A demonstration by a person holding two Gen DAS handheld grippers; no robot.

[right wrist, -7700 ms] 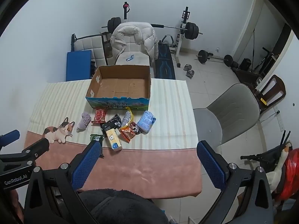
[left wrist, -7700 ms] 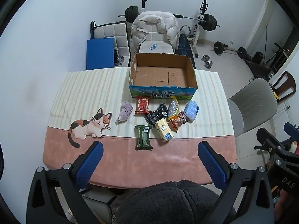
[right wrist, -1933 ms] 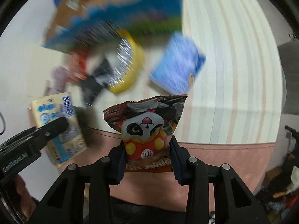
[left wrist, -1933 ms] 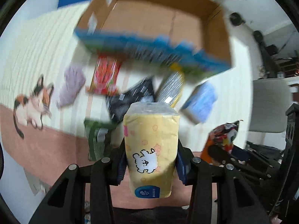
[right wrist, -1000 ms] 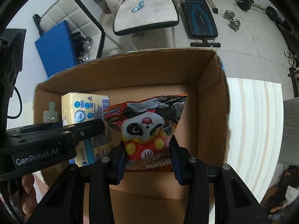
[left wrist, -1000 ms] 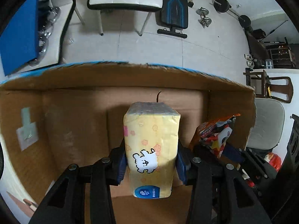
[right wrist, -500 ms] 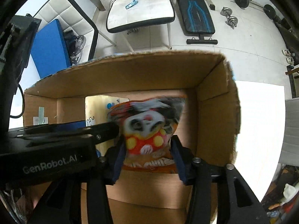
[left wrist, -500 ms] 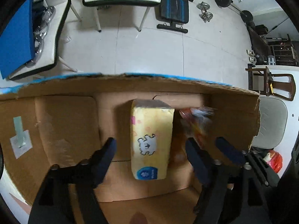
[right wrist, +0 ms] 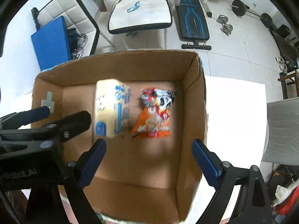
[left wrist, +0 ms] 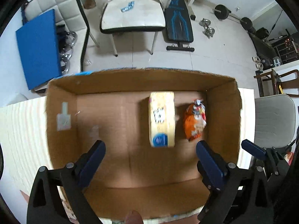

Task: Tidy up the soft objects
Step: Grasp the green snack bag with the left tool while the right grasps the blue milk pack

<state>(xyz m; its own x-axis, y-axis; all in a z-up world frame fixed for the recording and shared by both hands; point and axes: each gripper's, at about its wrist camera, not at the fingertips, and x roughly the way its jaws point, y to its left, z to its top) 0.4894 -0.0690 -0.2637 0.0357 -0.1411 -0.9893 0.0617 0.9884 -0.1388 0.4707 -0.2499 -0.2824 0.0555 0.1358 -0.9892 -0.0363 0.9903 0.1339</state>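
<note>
Both grippers point down over the open cardboard box (left wrist: 61, 85) (right wrist: 194, 85). The yellow tissue pack (left wrist: 161, 118) (right wrist: 110, 108) lies on the box floor right of centre. Beside it, to its right, lies the orange panda snack bag (left wrist: 195, 122) (right wrist: 155, 117). My left gripper (left wrist: 150, 150) is above the box, its jaws opening wide with nothing between the blue pads; the pack lies below and apart from them. My right gripper (right wrist: 148, 148) is likewise opening, its jaws wide and clear of the snack bag. The left gripper's body shows at the left of the right wrist view.
The box stands on a striped tablecloth (left wrist: 20, 130) at the table's far edge. Beyond are a white chair (left wrist: 130, 16), a blue pad (left wrist: 39, 48), a weight bench (left wrist: 179, 20) and dumbbells. A grey chair (left wrist: 274, 119) is at the right.
Both grippers let go: the tissue pack and the snack bag dropped onto the box floor. The jaws spread wide, and the left gripper rose away from the box.
</note>
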